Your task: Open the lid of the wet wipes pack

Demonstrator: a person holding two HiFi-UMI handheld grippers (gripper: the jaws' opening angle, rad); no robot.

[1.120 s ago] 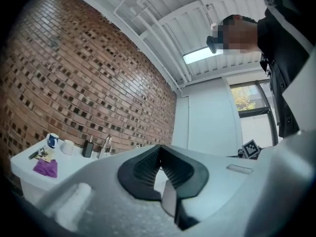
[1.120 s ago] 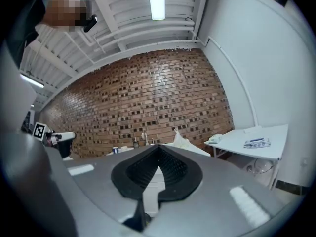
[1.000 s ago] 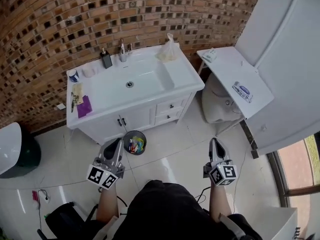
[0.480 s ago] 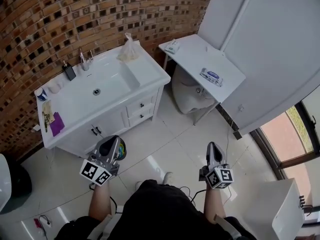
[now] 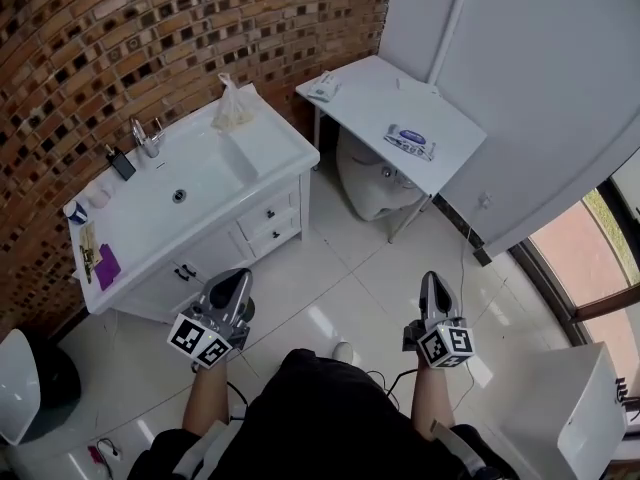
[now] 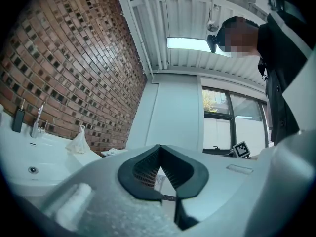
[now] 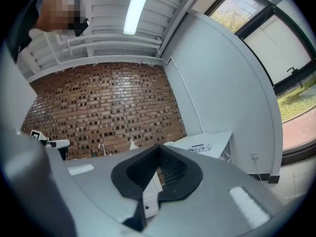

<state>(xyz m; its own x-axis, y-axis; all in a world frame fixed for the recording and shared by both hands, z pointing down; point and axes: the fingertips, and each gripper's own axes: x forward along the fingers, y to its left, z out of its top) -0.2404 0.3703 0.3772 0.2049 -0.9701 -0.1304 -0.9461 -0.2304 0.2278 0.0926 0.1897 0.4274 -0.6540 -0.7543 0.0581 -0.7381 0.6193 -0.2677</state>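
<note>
Approach phase — nothing yet in hand
Beside the washbasin unit point(image 5: 270, 146), the white table point(image 5: 370, 93) carries the target; left gripper point(image 5: 233, 280) and right gripper point(image 5: 432, 282), jaws pressed together and empty, are carried low because the wet wipes pack point(image 5: 410, 140) lies well apart — out of reach

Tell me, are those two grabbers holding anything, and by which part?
Nothing is held: the left gripper and right gripper are shut and empty; the wet wipes pack lies on the table.
</note>
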